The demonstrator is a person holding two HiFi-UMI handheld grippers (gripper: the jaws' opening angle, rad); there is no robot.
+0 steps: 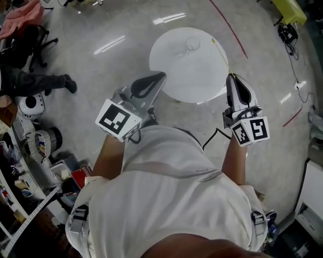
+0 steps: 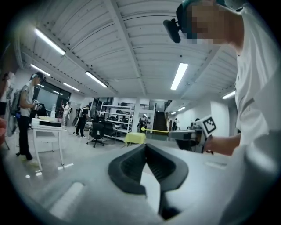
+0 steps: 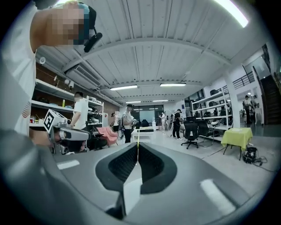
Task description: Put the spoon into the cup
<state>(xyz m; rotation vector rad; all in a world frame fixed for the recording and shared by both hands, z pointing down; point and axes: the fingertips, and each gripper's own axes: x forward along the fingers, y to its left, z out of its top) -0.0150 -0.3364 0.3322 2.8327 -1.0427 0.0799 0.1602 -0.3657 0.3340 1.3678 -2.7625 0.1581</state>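
A clear glass cup (image 1: pixel 192 44) stands toward the far side of a round white table (image 1: pixel 192 83). My right gripper (image 1: pixel 230 75) hovers at the table's right edge, shut on a thin yellow spoon (image 1: pixel 220 54) whose long handle reaches over the table toward the cup. In the right gripper view the spoon (image 3: pixel 138 151) shows as a fine yellow line pinched between the closed jaws of the right gripper (image 3: pixel 138 144). My left gripper (image 1: pixel 162 75) is at the table's left edge, shut with nothing in it. The left gripper view shows its own tips (image 2: pixel 145 146) meeting, and the spoon (image 2: pixel 154 130) sticking out of the right gripper (image 2: pixel 179 134).
A shelf crowded with clutter (image 1: pixel 35 151) runs along the left, with a person's legs (image 1: pixel 35 83) and a chair beside it. Cables (image 1: pixel 290 35) and a yellow-covered table (image 1: pixel 290 10) lie at the far right. Office chairs (image 2: pixel 97 132) and people stand farther off.
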